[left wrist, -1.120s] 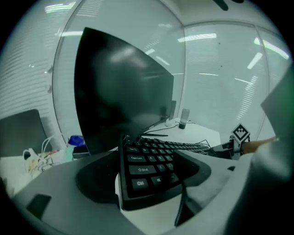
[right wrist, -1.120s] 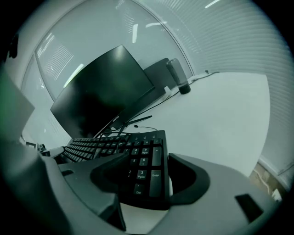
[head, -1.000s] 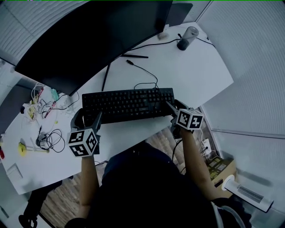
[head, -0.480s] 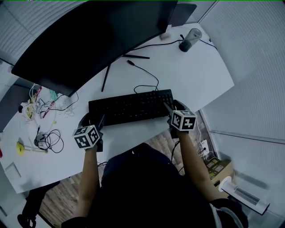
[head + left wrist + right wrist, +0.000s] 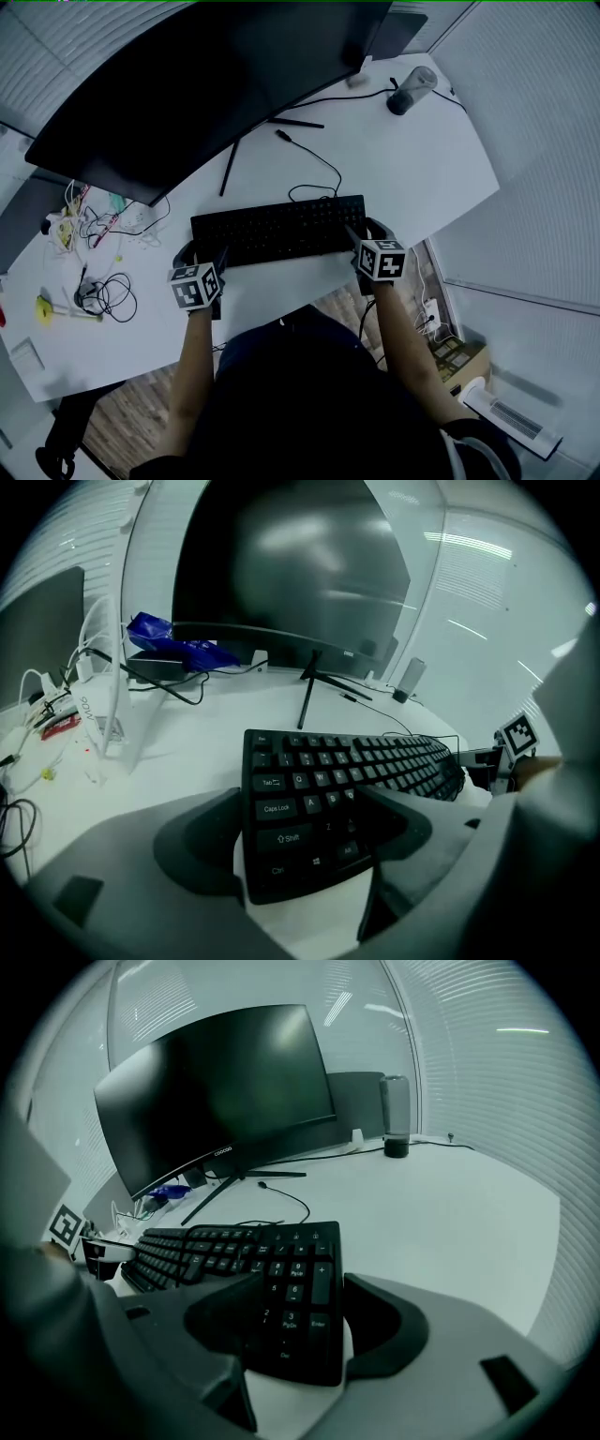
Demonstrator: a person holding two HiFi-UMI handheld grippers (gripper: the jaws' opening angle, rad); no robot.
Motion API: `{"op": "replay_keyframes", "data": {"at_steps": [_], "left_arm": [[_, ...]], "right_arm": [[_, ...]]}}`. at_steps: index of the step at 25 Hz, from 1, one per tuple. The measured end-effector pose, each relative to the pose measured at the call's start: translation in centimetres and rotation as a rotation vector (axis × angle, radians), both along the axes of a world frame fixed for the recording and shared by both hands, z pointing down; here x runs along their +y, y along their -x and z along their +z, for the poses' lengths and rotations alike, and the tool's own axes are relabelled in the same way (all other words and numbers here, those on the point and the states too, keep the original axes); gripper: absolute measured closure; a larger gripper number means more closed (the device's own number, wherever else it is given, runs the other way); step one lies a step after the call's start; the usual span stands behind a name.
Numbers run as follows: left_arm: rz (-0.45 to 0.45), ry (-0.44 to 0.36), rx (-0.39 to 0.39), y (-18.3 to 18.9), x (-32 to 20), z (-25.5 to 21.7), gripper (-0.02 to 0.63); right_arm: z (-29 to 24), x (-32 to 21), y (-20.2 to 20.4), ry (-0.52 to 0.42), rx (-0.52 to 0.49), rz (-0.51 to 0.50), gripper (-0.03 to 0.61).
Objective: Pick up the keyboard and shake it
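A black keyboard (image 5: 277, 230) lies crosswise near the front edge of the white desk (image 5: 412, 178), and its cable runs back toward the monitor. My left gripper (image 5: 202, 255) is shut on its left end. In the left gripper view, one jaw presses on the keys and the other sits at the outer edge of the keyboard (image 5: 347, 771). My right gripper (image 5: 361, 230) is shut on the right end, over the number pad of the keyboard (image 5: 281, 1269). Whether the keyboard is off the desk is unclear.
A large dark monitor (image 5: 206, 75) stands behind the keyboard on a thin stand. A dark cylinder (image 5: 411, 89) stands at the far right corner. Tangled cables (image 5: 103, 292) and small items lie at the left. A cardboard box (image 5: 459, 352) sits on the floor right of the desk.
The left gripper has moved right and slightly away from me, in against the keyboard's left end. The right gripper shifted a little. The view has drawn back a bit.
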State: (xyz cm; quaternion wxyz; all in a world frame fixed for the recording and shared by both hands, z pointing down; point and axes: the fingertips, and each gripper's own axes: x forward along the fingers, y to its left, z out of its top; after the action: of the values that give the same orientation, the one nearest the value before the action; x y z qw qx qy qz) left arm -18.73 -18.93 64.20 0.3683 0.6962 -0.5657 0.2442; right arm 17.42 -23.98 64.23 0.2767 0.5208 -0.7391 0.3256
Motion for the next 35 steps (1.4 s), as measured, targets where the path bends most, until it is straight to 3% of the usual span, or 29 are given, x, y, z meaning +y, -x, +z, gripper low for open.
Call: {"op": "replay_keyframes", "data": {"at_steps": [3, 6, 7, 8, 9, 11, 17, 21, 25, 29, 35], "left_arm": [[-0.015, -0.001, -0.089, 0.3, 0.1, -0.8, 0.231], [0.003, -0.11, -0.156, -0.2, -0.6, -4.3, 0.239], [0.003, -0.162, -0.156, -0.5, -1.0, -6.0, 0.298], [-0.001, -0.214, -0.152, -0.8, -1.3, -7.9, 0.437], [-0.002, -0.264, -0.147, -1.2, -1.7, -9.9, 0.523], [0.018, -0.357, -0.14, -2.1, -2.5, -13.9, 0.578], [0.078, -0.64, -0.145, -4.5, -3.0, -26.3, 0.591], [0.055, -0.766, -0.117, -5.1, -1.9, -32.3, 0.591], [0.07, -0.886, -0.148, -5.7, -1.2, -37.6, 0.591], [0.068, -0.94, -0.134, -5.6, -0.6, -40.1, 0.591], [0.085, -0.931, -0.125, -5.4, 0.0, -39.7, 0.592]], "right_arm": [[-0.8, -0.1, -0.3, -0.007, 0.055, 0.03, 0.296], [-4.6, -0.8, -0.3, -0.114, 0.102, 0.06, 0.297], [-6.4, -1.2, 0.2, -0.168, 0.097, 0.052, 0.303], [-8.5, -1.5, 1.0, -0.226, 0.088, 0.037, 0.366], [-10.6, -1.9, 2.0, -0.283, 0.076, 0.02, 0.454], [-14.9, -2.4, 4.1, -0.388, 0.046, -0.02, 0.525], [-26.7, -1.8, 8.8, -0.665, -0.02, -0.1, 0.548], [-33.4, -0.3, 9.9, -0.822, -0.038, -0.108, 0.551], [-38.2, 1.5, 10.5, -0.933, -0.063, -0.114, 0.551], [-40.3, 2.7, 11.2, -0.979, -0.054, -0.111, 0.551], [-39.6, 3.5, 12.1, -0.956, -0.058, -0.101, 0.551]]}}
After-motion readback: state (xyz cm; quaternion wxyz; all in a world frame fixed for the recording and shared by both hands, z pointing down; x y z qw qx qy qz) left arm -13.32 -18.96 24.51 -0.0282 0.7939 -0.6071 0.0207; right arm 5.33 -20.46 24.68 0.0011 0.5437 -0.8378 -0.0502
